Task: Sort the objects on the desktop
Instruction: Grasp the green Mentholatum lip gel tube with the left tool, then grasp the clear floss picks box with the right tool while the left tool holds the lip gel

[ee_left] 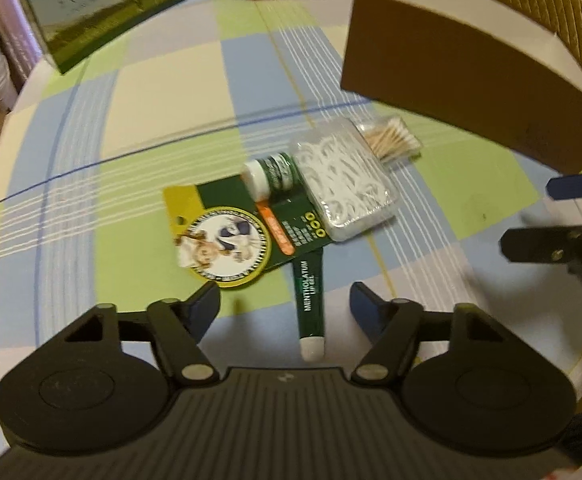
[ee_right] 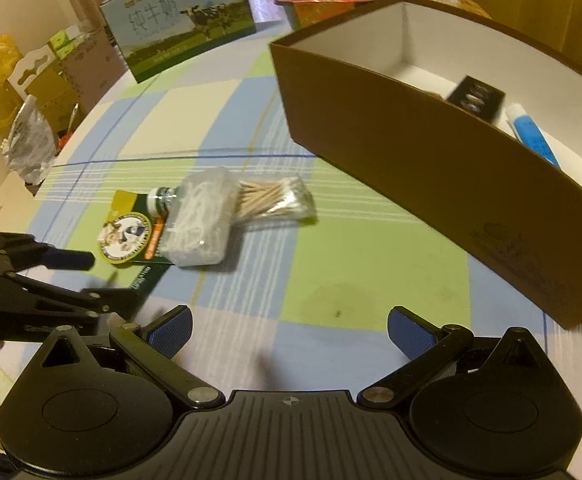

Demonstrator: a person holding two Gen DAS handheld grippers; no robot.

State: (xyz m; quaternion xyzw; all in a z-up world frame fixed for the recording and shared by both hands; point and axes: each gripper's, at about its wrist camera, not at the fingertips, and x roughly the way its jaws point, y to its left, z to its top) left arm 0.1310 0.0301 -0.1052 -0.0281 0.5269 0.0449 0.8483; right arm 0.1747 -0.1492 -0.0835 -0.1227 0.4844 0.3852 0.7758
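We hover both grippers, jaws spread and empty, over the checked tablecloth (ee_left: 163, 92): the left gripper (ee_left: 285, 300) above a dark green ointment tube (ee_left: 309, 304), the right gripper (ee_right: 289, 330) near the open brown cardboard box (ee_right: 431, 160), which already holds a blue-and-white tube (ee_right: 533, 136) and a black card (ee_right: 476, 97); green blister card (ee_left: 227, 236), clear floss-pick box (ee_left: 345, 182) and cotton-swab bag (ee_right: 279, 196) remain in the middle

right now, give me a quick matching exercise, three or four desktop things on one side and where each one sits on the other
Things:
1. blue tube
2. floss pick box
3. cotton swab pack
4. milk carton

Places:
A. at the far edge of the table
B. inside the brown box
C. lying partly on the green card
D. on the cloth between the pick box and the brown box

Pairs: 1-B, 2-C, 3-D, 4-A
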